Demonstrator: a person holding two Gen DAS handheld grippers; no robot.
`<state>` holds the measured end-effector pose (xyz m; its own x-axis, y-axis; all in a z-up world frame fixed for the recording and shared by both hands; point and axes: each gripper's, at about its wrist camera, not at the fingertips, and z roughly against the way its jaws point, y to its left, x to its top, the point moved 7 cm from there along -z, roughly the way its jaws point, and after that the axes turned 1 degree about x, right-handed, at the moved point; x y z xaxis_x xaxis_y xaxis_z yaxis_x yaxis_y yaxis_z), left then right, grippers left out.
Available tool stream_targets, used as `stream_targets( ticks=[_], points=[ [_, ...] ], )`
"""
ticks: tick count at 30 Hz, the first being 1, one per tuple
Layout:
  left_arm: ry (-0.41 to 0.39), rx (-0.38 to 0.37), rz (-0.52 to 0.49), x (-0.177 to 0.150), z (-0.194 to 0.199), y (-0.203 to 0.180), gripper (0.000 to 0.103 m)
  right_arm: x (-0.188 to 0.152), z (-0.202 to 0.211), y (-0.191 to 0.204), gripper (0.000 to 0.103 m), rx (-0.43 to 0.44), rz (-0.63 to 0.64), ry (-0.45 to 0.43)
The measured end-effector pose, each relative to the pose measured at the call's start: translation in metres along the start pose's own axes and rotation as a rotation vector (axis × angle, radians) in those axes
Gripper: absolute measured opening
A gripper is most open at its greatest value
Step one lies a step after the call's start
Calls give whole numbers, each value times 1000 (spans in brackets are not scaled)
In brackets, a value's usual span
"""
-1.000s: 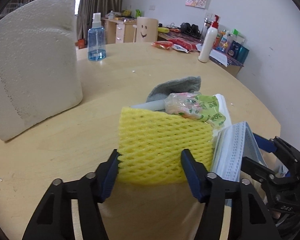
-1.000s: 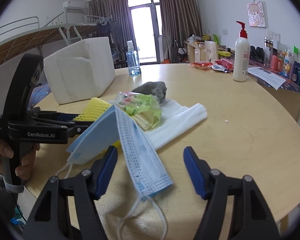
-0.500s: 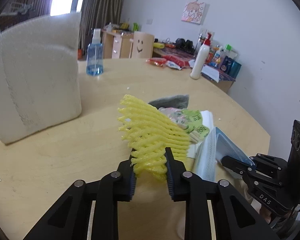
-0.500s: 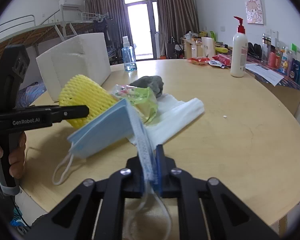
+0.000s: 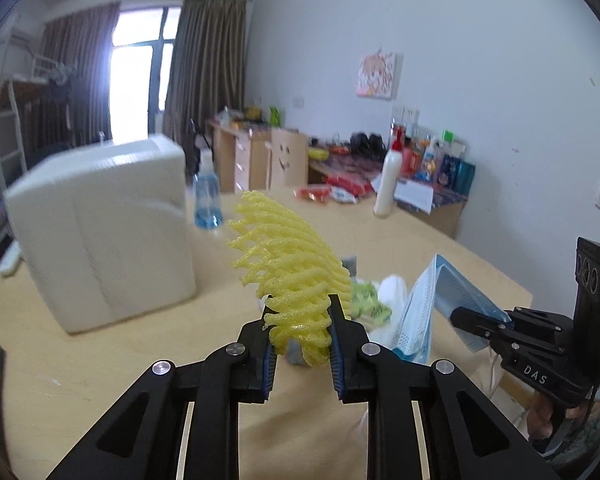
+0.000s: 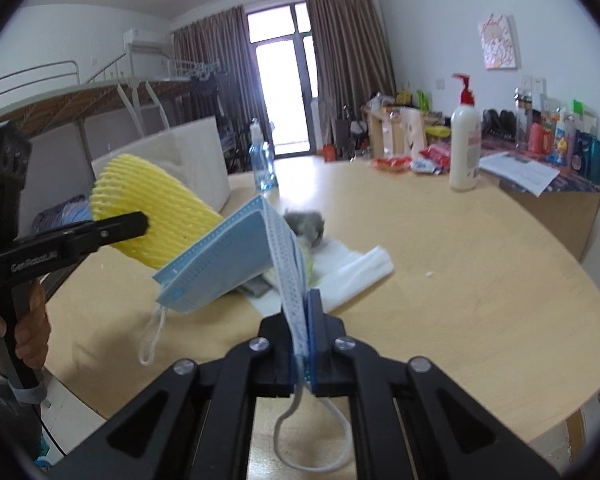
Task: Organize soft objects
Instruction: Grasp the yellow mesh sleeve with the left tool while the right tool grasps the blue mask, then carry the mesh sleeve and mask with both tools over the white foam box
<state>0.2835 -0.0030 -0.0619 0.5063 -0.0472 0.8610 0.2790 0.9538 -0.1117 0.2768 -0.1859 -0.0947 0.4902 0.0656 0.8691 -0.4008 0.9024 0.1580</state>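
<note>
Hand-held grippers: left [image 5: 299,334] ("GenRobot.AI") closing on yellow foam net [image 5: 292,272], right [image 6: 300,344] ("DAS") clamps blue mask [image 6: 228,256].

Yellow mesh foam net [image 5: 290,264], blue pleated mask [image 6: 224,256].

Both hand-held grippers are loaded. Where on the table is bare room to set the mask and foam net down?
Bare tabletop lies between the white plastic bag and the lotion bottle, out to the right edge. Another strip runs in front of the white foam block. The middle pile around the grey cloth is crowded.
</note>
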Motion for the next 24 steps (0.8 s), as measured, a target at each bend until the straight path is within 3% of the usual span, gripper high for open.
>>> stream_targets(
  ticks=[15,24],
  points=[
    [-228,183,-50,6,83,-9,23,26,55,23,7,-5,41,-174],
    [-343,220,-92,0,140,-21,23,37,87,37,7,7,56,-276]
  ],
)
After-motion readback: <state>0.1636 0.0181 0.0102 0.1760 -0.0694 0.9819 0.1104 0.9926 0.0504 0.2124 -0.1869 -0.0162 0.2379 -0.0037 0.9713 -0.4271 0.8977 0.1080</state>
